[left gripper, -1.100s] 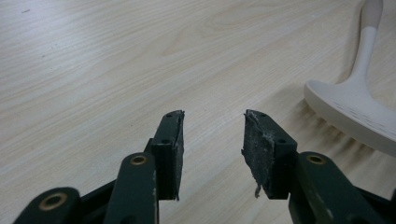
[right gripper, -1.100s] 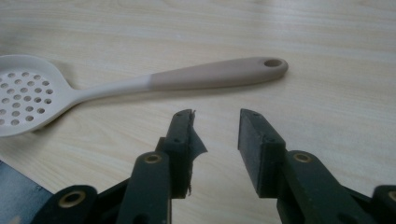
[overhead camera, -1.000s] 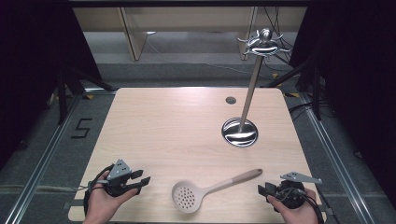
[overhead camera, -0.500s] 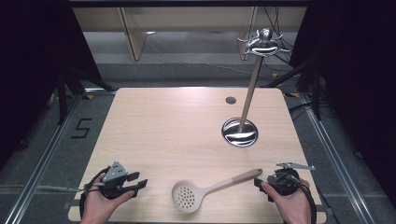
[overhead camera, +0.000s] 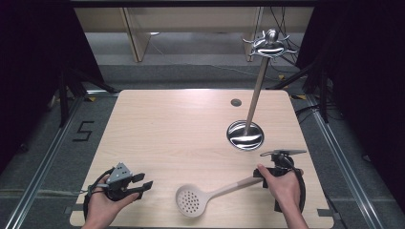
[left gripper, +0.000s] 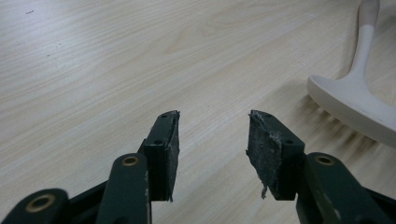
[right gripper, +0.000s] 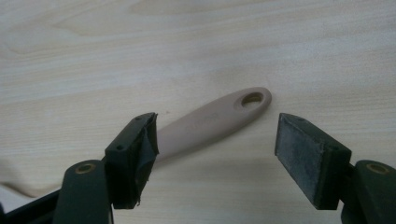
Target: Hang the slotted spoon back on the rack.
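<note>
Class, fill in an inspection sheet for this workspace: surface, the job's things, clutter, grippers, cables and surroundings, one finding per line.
Surface: light wooden table, with a small round hole near its far edge.
Job's things: pale slotted spoon lying flat at the near edge, its handle pointing toward the right gripper.
Clutter: metal stand with a round base, upright pole and hooked top, right of centre.
Grippers: left gripper open, low over bare wood beside the spoon's bowl; right gripper open, jaws either side of the handle end, not closed on it.
Cables: black cable looping by the left hand; more on the floor beyond the table.
Surroundings: grey floor marked with a 5, dark curtains, wooden furniture behind.
</note>
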The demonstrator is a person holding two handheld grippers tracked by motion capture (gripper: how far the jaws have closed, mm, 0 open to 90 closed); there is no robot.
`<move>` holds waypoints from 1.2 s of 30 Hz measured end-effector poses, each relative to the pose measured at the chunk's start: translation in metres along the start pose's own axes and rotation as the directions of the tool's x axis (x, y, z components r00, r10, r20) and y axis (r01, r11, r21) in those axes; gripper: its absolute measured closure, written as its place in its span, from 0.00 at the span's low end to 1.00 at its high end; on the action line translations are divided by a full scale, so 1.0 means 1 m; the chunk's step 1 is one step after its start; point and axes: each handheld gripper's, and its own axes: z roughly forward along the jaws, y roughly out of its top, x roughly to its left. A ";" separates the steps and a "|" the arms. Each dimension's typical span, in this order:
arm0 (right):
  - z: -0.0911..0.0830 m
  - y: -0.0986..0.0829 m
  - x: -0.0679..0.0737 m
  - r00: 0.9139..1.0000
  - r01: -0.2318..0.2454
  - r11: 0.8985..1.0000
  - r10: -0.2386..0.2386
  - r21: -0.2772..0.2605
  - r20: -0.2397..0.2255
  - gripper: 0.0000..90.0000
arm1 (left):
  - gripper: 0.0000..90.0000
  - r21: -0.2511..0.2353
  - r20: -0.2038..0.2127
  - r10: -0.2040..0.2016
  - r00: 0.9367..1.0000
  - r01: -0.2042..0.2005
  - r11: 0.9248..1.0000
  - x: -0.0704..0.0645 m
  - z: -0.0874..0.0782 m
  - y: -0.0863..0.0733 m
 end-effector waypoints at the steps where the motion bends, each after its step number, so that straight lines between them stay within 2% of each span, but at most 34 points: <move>1: 0.000 0.000 0.000 1.000 0.000 1.000 0.000 0.000 0.000 0.34 | 0.59 0.000 0.000 0.000 1.000 0.000 1.000 0.000 0.000 0.000; 2: 0.000 0.001 0.010 0.994 -0.109 0.991 0.109 0.078 0.006 0.33 | 0.59 0.012 -0.006 0.008 1.000 -0.008 1.000 -0.001 0.000 0.001; 3: 0.002 0.001 0.011 0.994 -0.113 0.990 0.113 0.083 0.003 0.33 | 0.59 0.024 0.003 0.009 1.000 -0.009 1.000 -0.001 0.001 0.002; 4: 0.005 0.002 0.009 0.995 -0.094 0.992 0.092 0.088 0.023 0.33 | 0.59 0.022 0.002 0.003 1.000 -0.003 1.000 -0.002 0.002 0.002; 5: 0.006 0.003 0.011 0.992 -0.129 0.987 0.128 0.093 0.018 0.33 | 0.59 0.021 -0.004 0.016 1.000 -0.016 1.000 -0.001 0.003 0.001; 6: 0.008 0.003 0.013 0.987 -0.162 0.982 0.162 0.100 0.005 0.33 | 0.59 0.027 0.006 0.013 1.000 -0.013 1.000 -0.002 0.003 0.001; 7: 0.008 0.003 0.013 0.987 -0.162 0.982 0.162 0.100 0.005 0.33 | 0.58 0.027 0.006 0.013 1.000 -0.013 1.000 -0.002 0.003 0.001; 8: 0.013 0.004 0.008 0.996 -0.091 0.991 0.089 0.095 0.021 0.33 | 0.58 0.032 -0.004 0.022 1.000 -0.022 0.999 -0.002 0.003 0.000; 9: 0.014 0.005 0.011 0.992 -0.123 0.987 0.121 0.101 0.023 0.33 | 0.58 0.032 -0.004 0.022 1.000 -0.022 0.999 -0.002 0.003 0.000; 10: 0.015 0.004 0.016 0.986 -0.167 0.979 0.165 0.116 0.022 0.33 | 0.58 0.049 0.002 0.022 1.000 -0.022 0.999 -0.001 0.002 0.000; 11: 0.015 0.004 0.016 0.986 -0.167 0.979 0.165 0.116 0.022 0.33 | 0.58 0.028 0.003 0.011 1.000 -0.012 1.000 -0.002 0.003 -0.001; 12: 0.018 0.004 0.015 0.992 -0.127 0.984 0.125 0.124 0.023 0.33 | 0.58 0.027 -0.002 0.013 1.000 -0.013 1.000 -0.002 0.001 -0.001; 13: 0.018 0.004 0.015 0.992 -0.127 0.984 0.125 0.124 0.023 0.33 | 0.58 0.027 -0.002 0.013 1.000 -0.013 1.000 -0.002 0.001 -0.001; 14: 0.021 0.005 0.017 0.993 -0.116 0.986 0.111 0.123 0.045 0.33 | 0.58 0.040 0.004 0.018 1.000 -0.018 0.999 0.000 -0.001 -0.001; 15: 0.021 0.005 0.017 0.993 -0.116 0.986 0.111 0.123 0.045 0.33 | 0.58 0.027 0.002 0.008 1.000 -0.008 1.000 0.000 -0.001 -0.001; 16: 0.020 0.005 0.019 0.991 -0.134 0.983 0.131 0.125 0.034 0.33 | 0.58 0.037 0.004 0.009 1.000 -0.009 0.999 0.001 -0.002 -0.001; 17: 0.021 0.007 0.024 0.983 -0.184 0.973 0.179 0.140 0.051 0.32 | 0.58 0.022 -0.002 -0.005 1.000 0.005 1.000 0.000 -0.001 -0.002; 18: 0.022 0.006 0.020 0.991 -0.124 0.983 0.115 0.138 0.066 0.31 | 0.58 0.024 0.001 0.002 1.000 -0.002 1.000 0.002 -0.002 -0.002; 19: 0.022 0.006 0.020 0.991 -0.124 0.983 0.115 0.138 0.066 0.31 | 0.58 0.024 0.001 0.002 1.000 -0.002 1.000 0.002 -0.002 -0.002; 20: 0.024 0.006 0.018 0.996 -0.077 0.981 0.068 0.178 0.054 0.29 | 0.58 0.027 0.000 0.002 1.000 -0.002 1.000 0.002 -0.002 -0.002; 21: 0.024 0.008 0.020 0.995 -0.099 0.979 0.092 0.176 0.048 0.28 | 0.58 0.032 0.003 -0.001 1.000 0.001 0.999 0.002 -0.002 -0.001; 22: 0.024 0.008 0.020 0.995 -0.099 0.979 0.092 0.176 0.048 0.28 | 0.58 0.032 0.003 -0.001 1.000 0.001 0.999 0.002 -0.002 -0.001; 23: 0.026 0.008 0.019 0.997 -0.062 0.984 0.053 0.169 0.056 0.28 | 0.58 0.027 0.002 0.004 1.000 -0.004 1.000 0.001 -0.001 -0.001; 24: 0.026 0.009 0.021 0.995 -0.084 0.982 0.075 0.168 0.060 0.27 | 0.58 0.022 0.007 -0.011 1.000 0.011 1.000 0.000 0.000 -0.001; 26: 0.026 0.011 0.021 0.996 -0.074 0.979 0.063 0.188 0.063 0.27 | 0.58 0.021 0.009 -0.009 1.000 0.009 1.000 0.001 0.001 -0.001; 28: 0.027 0.012 0.022 0.996 -0.079 0.980 0.070 0.181 0.058 0.27 | 0.58 0.032 0.012 -0.001 1.000 0.001 0.999 0.001 0.000 -0.001; 29: 0.028 0.014 0.029 0.985 -0.169 0.965 0.157 0.203 0.072 0.27 | 0.58 0.034 0.013 -0.001 1.000 0.001 0.999 0.001 0.000 -0.001; 30: 0.028 0.014 0.029 0.985 -0.169 0.965 0.157 0.203 0.072 0.27 | 0.58 0.031 0.013 0.001 1.000 -0.001 1.000 0.001 0.000 -0.001; 31: 0.030 0.014 0.021 0.996 -0.068 0.981 0.056 0.181 0.069 0.27 | 0.58 0.034 0.013 0.000 1.000 0.000 0.999 0.000 0.000 -0.001; 32: 0.029 0.015 0.021 0.996 -0.074 0.977 0.061 0.198 0.072 0.27 | 0.58 0.036 0.014 0.001 1.000 -0.001 0.999 0.000 0.000 -0.001; 33: 0.029 0.016 0.023 0.993 -0.107 0.973 0.094 0.206 0.072 0.28 | 0.58 0.037 0.000 0.006 1.000 -0.006 0.999 0.001 0.001 -0.002; 35: 0.031 0.017 0.021 0.995 -0.090 0.975 0.078 0.204 0.067 0.28 | 0.58 0.031 0.012 -0.015 1.000 0.015 0.999 -0.001 0.002 -0.002; 36: 0.031 0.019 0.023 0.990 -0.133 0.971 0.122 0.201 0.066 0.28 | 0.58 0.032 0.011 -0.001 1.000 0.001 0.999 -0.001 0.001 -0.002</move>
